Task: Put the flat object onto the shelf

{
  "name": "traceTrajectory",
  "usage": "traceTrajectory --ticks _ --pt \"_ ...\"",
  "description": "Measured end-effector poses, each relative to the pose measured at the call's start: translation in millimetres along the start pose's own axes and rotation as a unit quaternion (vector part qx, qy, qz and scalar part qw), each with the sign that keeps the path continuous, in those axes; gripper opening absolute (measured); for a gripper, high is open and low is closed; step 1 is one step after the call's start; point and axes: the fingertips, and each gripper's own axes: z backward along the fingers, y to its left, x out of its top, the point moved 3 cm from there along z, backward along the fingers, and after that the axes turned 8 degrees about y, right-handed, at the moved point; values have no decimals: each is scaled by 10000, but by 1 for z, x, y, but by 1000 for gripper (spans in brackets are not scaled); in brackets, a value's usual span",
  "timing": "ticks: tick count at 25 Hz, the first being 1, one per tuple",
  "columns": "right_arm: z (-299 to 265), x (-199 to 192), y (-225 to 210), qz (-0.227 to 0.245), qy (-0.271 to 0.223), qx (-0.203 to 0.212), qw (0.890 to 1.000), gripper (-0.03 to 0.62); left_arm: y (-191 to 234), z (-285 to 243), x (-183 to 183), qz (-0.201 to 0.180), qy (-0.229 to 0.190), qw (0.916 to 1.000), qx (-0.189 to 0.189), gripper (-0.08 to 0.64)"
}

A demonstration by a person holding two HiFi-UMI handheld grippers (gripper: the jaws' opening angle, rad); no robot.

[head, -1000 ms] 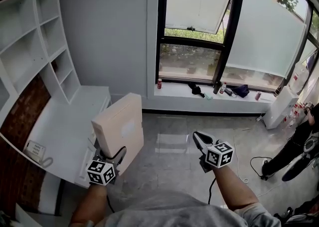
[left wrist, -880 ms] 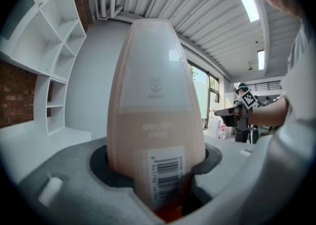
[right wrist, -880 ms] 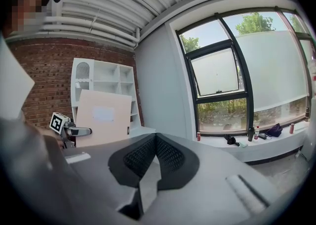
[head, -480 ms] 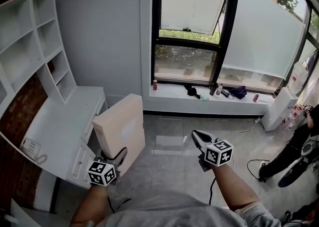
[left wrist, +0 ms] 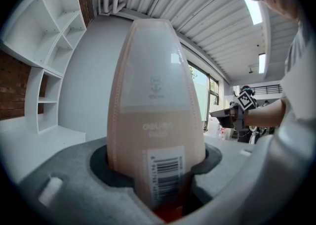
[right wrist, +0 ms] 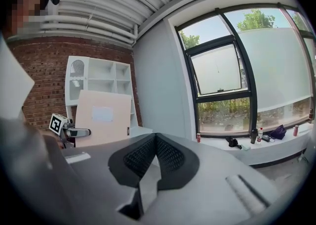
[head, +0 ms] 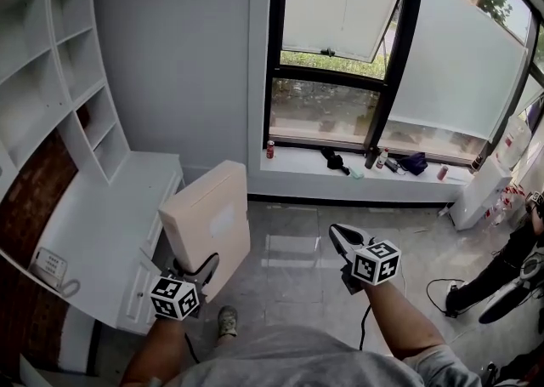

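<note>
White shelf [head: 59,79] at upper left of the head view, over a white desk [head: 102,224], with a window wall beyond. Clamped at its lower end by the left gripper [head: 197,270]: flat box [head: 208,219], upright at lower centre-left, well apart from the shelf. Right gripper [head: 338,234] at lower right, jaws pressed together on nothing. Carry toward an open compartment, hold the box upright against swinging, line its thin edge up with the opening, and probably steady with the right gripper before letting go.
</note>
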Motion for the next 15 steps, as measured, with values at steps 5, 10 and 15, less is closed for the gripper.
traceTrajectory --ticks 5,10,15 --pt "-83 40 5 16 -114 -108 9999 9 85 -38 28 -55 -119 9998 -172 293" --pt "-169 93 11 3 -294 -271 9992 9 172 -82 66 -238 -19 9988 -433 295" --pt "-237 127 2 -124 -397 -398 9983 9 237 -121 97 -413 10 9974 -589 293"
